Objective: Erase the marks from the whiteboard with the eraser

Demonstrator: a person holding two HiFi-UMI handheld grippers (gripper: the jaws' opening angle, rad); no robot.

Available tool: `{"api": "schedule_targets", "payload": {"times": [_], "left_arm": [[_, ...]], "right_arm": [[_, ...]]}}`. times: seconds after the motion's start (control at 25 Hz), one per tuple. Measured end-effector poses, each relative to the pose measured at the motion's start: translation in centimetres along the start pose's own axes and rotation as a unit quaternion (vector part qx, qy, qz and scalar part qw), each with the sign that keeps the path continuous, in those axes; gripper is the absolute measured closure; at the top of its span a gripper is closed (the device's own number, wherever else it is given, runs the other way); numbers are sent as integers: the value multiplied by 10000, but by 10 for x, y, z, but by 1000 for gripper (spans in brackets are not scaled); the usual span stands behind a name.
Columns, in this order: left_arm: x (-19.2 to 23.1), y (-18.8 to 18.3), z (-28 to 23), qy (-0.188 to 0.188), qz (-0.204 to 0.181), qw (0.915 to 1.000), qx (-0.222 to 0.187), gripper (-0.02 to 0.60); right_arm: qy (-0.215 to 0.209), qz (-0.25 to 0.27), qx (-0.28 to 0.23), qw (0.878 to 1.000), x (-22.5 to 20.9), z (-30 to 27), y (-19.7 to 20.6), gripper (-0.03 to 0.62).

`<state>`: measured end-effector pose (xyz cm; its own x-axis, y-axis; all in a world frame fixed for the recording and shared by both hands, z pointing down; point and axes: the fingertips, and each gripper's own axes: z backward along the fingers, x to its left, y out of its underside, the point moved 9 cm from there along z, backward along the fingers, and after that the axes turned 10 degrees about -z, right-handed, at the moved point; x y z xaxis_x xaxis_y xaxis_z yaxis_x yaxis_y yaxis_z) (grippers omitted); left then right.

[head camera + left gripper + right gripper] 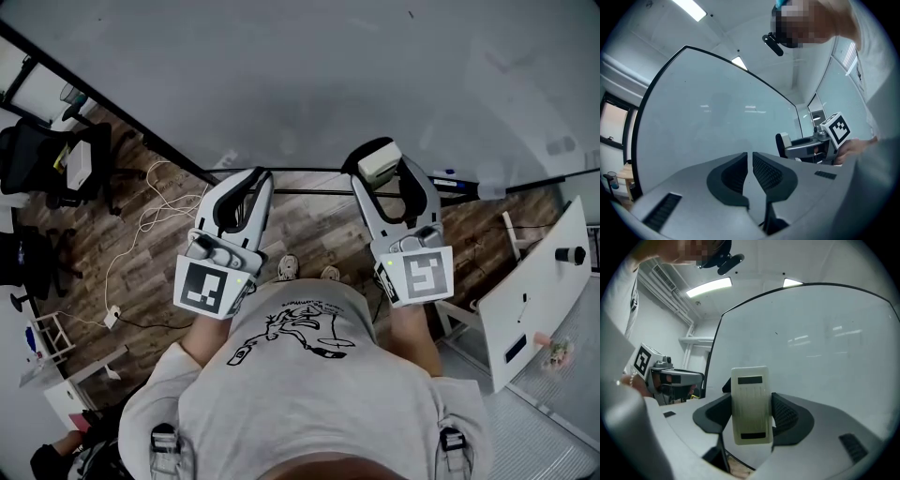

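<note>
The whiteboard [309, 75] fills the top of the head view and stands close in front of both grippers. It looks almost clean; one tiny dark speck [776, 333] shows in the right gripper view. My right gripper [380, 159] is shut on a white block eraser [379, 163], held just short of the board's lower edge. The eraser [750, 404] stands upright between the dark pads [787, 416]. My left gripper [248, 183] is level with it to the left, with its jaws [750, 157] shut on nothing and facing the board [708, 122].
Wood floor with white cables [155, 211] lies below the board. Black office chairs [42, 159] stand at the far left. A white table [534, 300] with small items is at the right. The person's shoes [305, 270] are under the board's lower frame.
</note>
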<state>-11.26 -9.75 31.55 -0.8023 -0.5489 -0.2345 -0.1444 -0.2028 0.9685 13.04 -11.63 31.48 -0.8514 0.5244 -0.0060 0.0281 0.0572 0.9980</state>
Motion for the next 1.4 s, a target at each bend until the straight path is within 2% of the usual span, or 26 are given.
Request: {"api": "schedule_targets", "payload": {"times": [0.36,0.52,0.72,0.92,1.08,1.24,1.4], "left_arm": [[-2,-2,-1,29,22,10000,-15,534],[-4,0,-1,73,95,9998,159,534],[-2,-1,-3,52,32,10000,-23,534],[-4,-3,-3,82,79,9999,31,534],[-4,-7,-5,110,62,9998,-160,534],[-3,-6,-3,94,78,9999,7,534],[-3,-9,0,26,25,10000,-85,534]], "right_arm": [[-129,-539,-174,9983,-6,33,-13,332],[-173,-692,-259,9971,-6,44,-18,332],[-212,-750,-270,9966,-3,53,-19,332],[-165,-631,-255,9975,0,60,-20,333],[-109,-619,-272,9977,-1,60,-20,333],[-66,-635,-280,9976,-2,60,-21,333],[-52,-598,-277,9978,-1,62,-21,333]]}}
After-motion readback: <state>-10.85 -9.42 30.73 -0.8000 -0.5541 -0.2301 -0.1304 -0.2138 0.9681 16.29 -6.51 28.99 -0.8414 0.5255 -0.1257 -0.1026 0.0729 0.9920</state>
